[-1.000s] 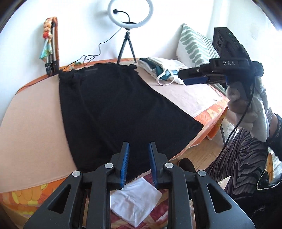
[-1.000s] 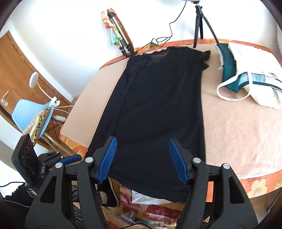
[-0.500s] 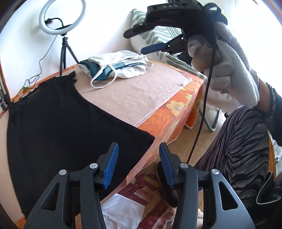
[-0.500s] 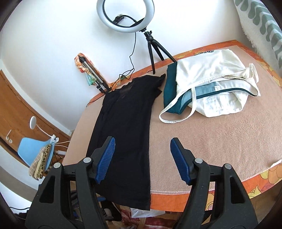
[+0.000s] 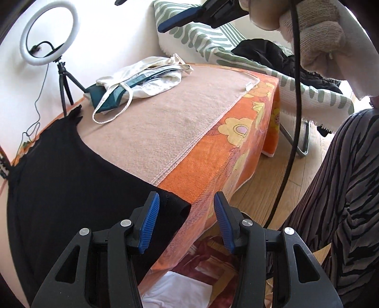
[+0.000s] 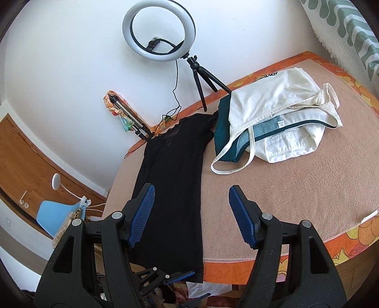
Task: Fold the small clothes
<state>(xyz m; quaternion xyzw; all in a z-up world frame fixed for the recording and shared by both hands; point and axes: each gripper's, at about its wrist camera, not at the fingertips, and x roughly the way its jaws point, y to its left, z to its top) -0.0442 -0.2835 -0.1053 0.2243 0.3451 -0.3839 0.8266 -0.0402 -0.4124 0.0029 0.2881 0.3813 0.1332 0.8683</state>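
Note:
A black garment (image 5: 71,184) lies flat along the table, its hem corner (image 5: 180,208) at the near edge. It also shows in the right wrist view (image 6: 173,177). My left gripper (image 5: 184,220) is open, its jaws either side of that hem corner. My right gripper (image 6: 191,215) is open and empty, held high above the table; it shows at the top of the left wrist view (image 5: 189,16). The left gripper shows low in the right wrist view (image 6: 182,282) at the hem.
A pile of white and teal clothes (image 6: 272,125) lies at the table's far right. A ring light on a tripod (image 6: 158,30) stands at the back. A peach towel (image 5: 165,113) over an orange flowered cloth (image 5: 227,151) covers the table. A striped chair with dark clothes (image 5: 272,56) stands right.
My left gripper has opened wider and moved right and down to the garment's hem corner. My right gripper has risen and swung right, away from the garment.

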